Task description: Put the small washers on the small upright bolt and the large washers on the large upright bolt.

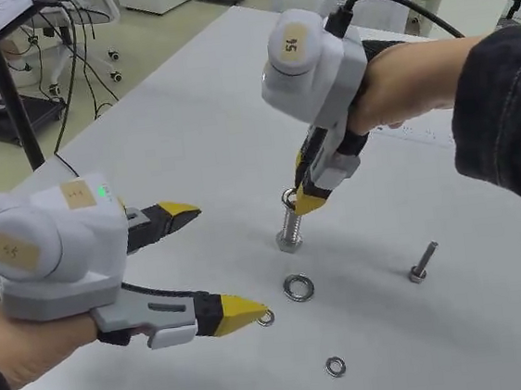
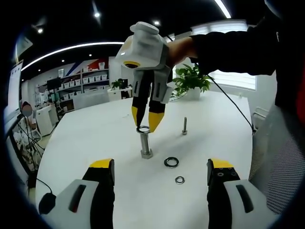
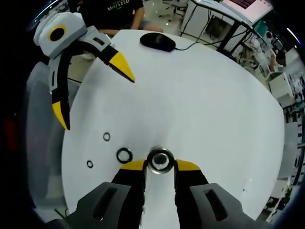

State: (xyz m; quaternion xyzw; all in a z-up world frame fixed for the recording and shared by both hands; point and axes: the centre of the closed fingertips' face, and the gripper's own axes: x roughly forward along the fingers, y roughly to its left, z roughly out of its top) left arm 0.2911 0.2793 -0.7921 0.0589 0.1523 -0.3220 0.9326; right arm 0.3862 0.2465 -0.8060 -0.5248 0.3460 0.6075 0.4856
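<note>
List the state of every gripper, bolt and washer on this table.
left gripper: open, holding nothing.
right gripper: shut on the held large washer, at the top of the large bolt.
large bolt: upright.
small bolt: upright, bare.
loose large washer: flat on the table.
small washers: two, flat on the table.

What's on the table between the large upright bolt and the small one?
Only bare table, as the head view shows, from the large bolt to the small bolt.
</note>
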